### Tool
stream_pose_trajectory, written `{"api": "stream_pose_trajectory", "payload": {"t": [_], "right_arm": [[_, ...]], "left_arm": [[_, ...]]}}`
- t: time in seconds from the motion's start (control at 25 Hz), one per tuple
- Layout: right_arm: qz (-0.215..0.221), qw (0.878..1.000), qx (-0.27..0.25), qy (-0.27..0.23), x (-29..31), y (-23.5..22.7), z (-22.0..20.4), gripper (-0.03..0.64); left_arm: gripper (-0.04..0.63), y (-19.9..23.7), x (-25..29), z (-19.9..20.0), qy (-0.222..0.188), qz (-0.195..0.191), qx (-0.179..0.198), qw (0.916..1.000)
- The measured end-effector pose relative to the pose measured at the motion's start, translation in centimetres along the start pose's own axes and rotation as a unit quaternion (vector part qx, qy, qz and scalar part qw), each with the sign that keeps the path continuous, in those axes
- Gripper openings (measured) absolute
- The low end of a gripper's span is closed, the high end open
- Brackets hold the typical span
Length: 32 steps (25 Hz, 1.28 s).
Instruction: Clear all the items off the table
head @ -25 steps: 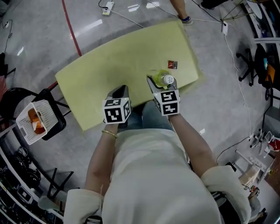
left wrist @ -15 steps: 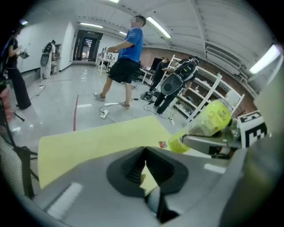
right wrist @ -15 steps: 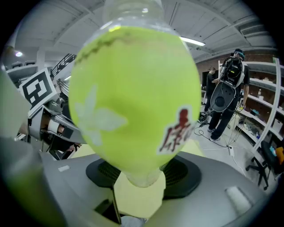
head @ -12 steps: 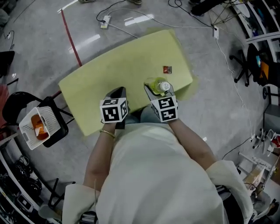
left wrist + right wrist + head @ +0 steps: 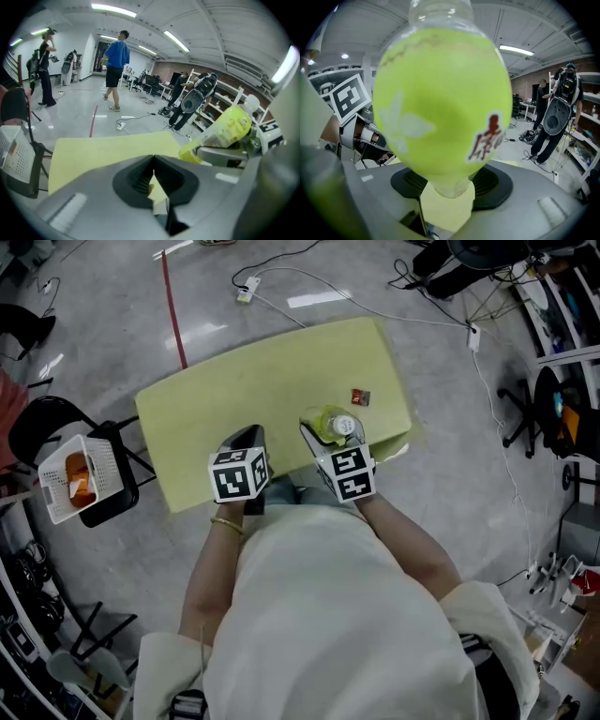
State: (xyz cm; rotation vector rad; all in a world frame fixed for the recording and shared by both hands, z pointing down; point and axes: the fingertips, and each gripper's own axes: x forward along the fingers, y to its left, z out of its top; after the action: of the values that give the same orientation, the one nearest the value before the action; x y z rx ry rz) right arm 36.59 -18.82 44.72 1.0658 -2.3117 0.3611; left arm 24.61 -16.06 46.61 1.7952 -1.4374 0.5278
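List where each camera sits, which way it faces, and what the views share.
Head view: on the person's head, facing steeply down at the yellow-green table; torso, forearms, left tongs and right tongs show.
Left gripper view: on the left tongs, facing along their shut jaws across the table; the right tongs show at its right edge.
Right gripper view: on the right tongs, facing the green bottle clamped between them, which fills the picture.
Shared: all three show the green bottle.

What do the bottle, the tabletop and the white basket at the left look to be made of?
Bottle: probably clear plastic, with a see-through neck and base and a glossy yellow-green label wrap.
Tabletop: matte pale yellow-green surface with no glare, maybe laminate or a mat.
Basket: white moulded plastic, judging by its lattice walls.
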Motion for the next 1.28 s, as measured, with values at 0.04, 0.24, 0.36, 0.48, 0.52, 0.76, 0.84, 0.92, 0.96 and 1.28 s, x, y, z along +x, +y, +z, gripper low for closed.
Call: {"api": "stream_pose_trajectory", "payload": {"t": [0.04, 0.24, 0.36, 0.48, 0.52, 0.76, 0.84, 0.92, 0.96, 1.28], "right_arm": [[0.006, 1.0, -0.004, 0.0, -0.2, 0.3, 0.0, 0.261], [0.029, 0.999, -0.02, -0.003, -1.8, 1.5, -0.5, 0.261], [0.041, 0.999, -0.028, -0.003, -2.8, 2.5, -1.1, 0.261], [0.058, 0.998, -0.036, -0.01, -3.6, 3.9, -1.5, 0.261], [0.063, 0.997, -0.039, -0.011, -3.8, 4.3, -1.7, 0.261], [0.097, 0.994, -0.049, -0.013, -5.4, 6.7, -2.7, 0.261], [0.109, 0.992, -0.054, -0.012, -5.8, 7.7, -3.1, 0.261], [0.123, 0.991, -0.06, -0.011, -6.2, 8.7, -3.5, 0.261], [0.13, 0.989, -0.063, -0.011, -6.5, 9.2, -3.5, 0.261], [0.204, 0.973, -0.106, -0.016, -7.3, 14.2, -2.9, 0.261]], "left_arm": [[0.009, 0.0, -0.5, -0.3, -0.004, 0.006, -0.006, 1.0], [0.009, -0.4, -3.1, -2.3, -0.021, 0.032, -0.027, 0.9989], [0.009, -0.5, -4.3, -3.9, -0.026, 0.046, -0.036, 0.998], [0.009, -0.3, -5.7, -5.6, -0.035, 0.06, -0.05, 0.9964], [0.009, -0.2, -6.1, -6.1, -0.038, 0.065, -0.054, 0.9957], [0.009, 0.0, -8.6, -8.9, -0.05, 0.094, -0.077, 0.9913], [0.009, 0.0, -9.6, -9.8, -0.054, 0.104, -0.083, 0.9896], [0.009, 0.0, -10.5, -10.9, -0.057, 0.114, -0.089, 0.9879], [0.009, 0.1, -11.1, -11.4, -0.058, 0.119, -0.092, 0.9868], [0.009, 2.4, -16.0, -14.1, -0.086, 0.181, -0.148, 0.9685]]}}
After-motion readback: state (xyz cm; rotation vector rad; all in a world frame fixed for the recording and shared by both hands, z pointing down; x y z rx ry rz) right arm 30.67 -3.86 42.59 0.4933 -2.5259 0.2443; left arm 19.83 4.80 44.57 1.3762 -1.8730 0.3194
